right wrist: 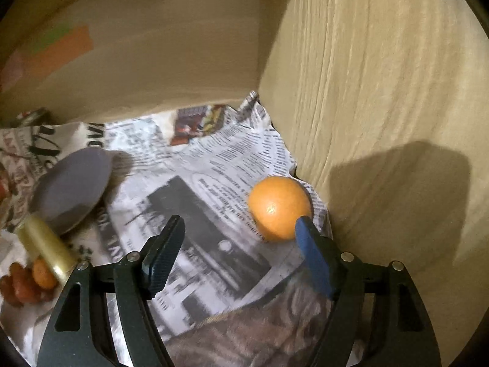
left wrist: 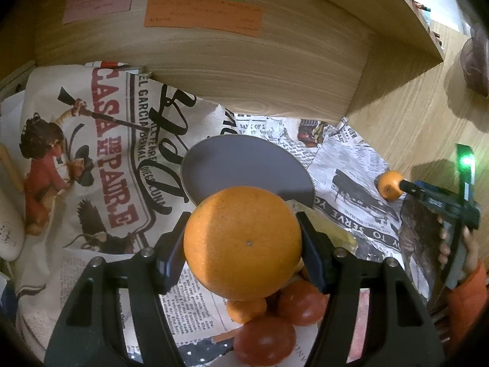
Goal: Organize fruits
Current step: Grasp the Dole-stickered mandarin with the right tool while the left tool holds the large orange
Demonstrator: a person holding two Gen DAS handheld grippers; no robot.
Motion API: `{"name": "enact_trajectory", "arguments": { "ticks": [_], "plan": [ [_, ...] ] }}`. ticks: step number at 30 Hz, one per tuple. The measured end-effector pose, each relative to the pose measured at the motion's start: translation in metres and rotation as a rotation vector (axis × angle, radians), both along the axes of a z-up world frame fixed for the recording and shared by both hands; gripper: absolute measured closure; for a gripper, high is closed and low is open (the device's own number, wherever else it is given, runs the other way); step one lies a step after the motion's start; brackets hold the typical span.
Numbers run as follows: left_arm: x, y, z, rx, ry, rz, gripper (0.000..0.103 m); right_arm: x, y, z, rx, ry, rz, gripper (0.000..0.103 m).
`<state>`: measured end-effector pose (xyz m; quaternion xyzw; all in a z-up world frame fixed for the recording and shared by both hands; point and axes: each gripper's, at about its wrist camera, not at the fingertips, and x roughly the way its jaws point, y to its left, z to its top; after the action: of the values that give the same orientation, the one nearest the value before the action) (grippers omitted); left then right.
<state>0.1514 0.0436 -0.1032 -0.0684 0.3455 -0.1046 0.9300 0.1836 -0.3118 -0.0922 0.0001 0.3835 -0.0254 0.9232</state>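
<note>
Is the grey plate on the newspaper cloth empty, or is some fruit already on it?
Empty. The grey plate shows only bare surface; the large orange is held in the left gripper in front of it.

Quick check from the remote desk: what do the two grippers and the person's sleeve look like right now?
Both grippers are black, with cut-out arms and silver pivot screws. The left gripper and the right gripper have dark blue textured pads. A green light glows on the right one. The sleeve is orange.

The writing on the paper notes [left wrist: 201,12] cannot be read; the red fruits [left wrist: 266,341] are partly hidden behind the large orange [left wrist: 243,243].
</note>
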Motion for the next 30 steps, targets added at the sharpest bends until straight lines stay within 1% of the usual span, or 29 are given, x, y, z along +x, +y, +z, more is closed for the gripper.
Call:
{"name": "enact_trajectory", "arguments": {
  "ticks": [4, 5, 6, 7, 9, 11, 12, 13, 14, 15, 18, 21, 22, 23, 24, 26, 28, 30],
  "plan": [
    [-0.002, 0.005, -0.001, -0.001, -0.003, 0.000, 0.037, 0.024, -0.006, -0.009, -0.016, 0.033, -0.026, 0.031],
    [-0.002, 0.005, -0.002, 0.000, -0.004, 0.001, 0.037, 0.030, -0.007, -0.013, -0.018, 0.045, -0.032, 0.028],
    [-0.002, 0.006, -0.003, 0.000, -0.004, 0.002, 0.037, 0.032, -0.009, -0.015, -0.027, 0.048, -0.040, 0.030],
    [-0.002, 0.007, -0.004, 0.001, -0.003, 0.002, 0.037, 0.034, -0.007, -0.015, -0.044, 0.040, -0.042, 0.028],
    [0.000, 0.009, -0.005, -0.001, 0.001, 0.002, 0.037, 0.036, -0.002, -0.015, -0.065, 0.050, -0.033, 0.027],
    [0.001, 0.010, -0.007, -0.009, 0.005, 0.001, 0.037, 0.034, 0.005, -0.012, -0.037, 0.058, 0.018, 0.028],
    [0.002, 0.011, -0.008, -0.013, 0.007, 0.001, 0.037, 0.030, 0.011, -0.008, 0.002, 0.067, 0.069, 0.031],
    [0.003, 0.012, -0.008, -0.019, 0.008, 0.000, 0.037, 0.025, 0.015, -0.005, 0.080, 0.085, 0.138, 0.040],
    [0.004, 0.013, -0.008, -0.023, 0.009, 0.001, 0.037, 0.022, 0.018, -0.003, 0.141, 0.100, 0.178, 0.043],
    [0.005, 0.014, -0.009, -0.028, 0.009, 0.001, 0.037, 0.018, 0.021, 0.001, 0.162, 0.101, 0.188, 0.043],
    [0.006, 0.015, -0.010, -0.040, 0.012, -0.002, 0.037, 0.007, 0.026, 0.012, 0.092, 0.036, 0.147, 0.041],
    [0.006, 0.015, -0.010, -0.034, 0.012, -0.002, 0.037, 0.014, 0.026, 0.013, 0.009, 0.015, 0.085, 0.038],
    [0.006, 0.016, -0.011, -0.032, 0.014, -0.002, 0.037, 0.019, 0.026, 0.010, -0.012, 0.024, 0.066, 0.035],
    [0.005, 0.016, -0.011, -0.031, 0.015, -0.002, 0.037, 0.025, 0.024, 0.005, -0.023, 0.039, 0.051, 0.034],
    [0.005, 0.017, -0.012, -0.031, 0.016, 0.000, 0.037, 0.031, 0.023, -0.001, -0.024, 0.062, 0.040, 0.034],
    [0.004, 0.019, -0.013, -0.028, 0.017, 0.007, 0.037, 0.040, 0.017, -0.012, -0.024, 0.101, 0.020, 0.029],
    [0.003, 0.021, -0.013, -0.029, 0.020, 0.014, 0.037, 0.045, 0.014, -0.022, -0.072, 0.113, -0.008, 0.028],
    [0.003, 0.022, -0.014, -0.029, 0.024, 0.020, 0.037, 0.050, 0.011, -0.027, -0.092, 0.124, -0.030, 0.028]
  ]
}}
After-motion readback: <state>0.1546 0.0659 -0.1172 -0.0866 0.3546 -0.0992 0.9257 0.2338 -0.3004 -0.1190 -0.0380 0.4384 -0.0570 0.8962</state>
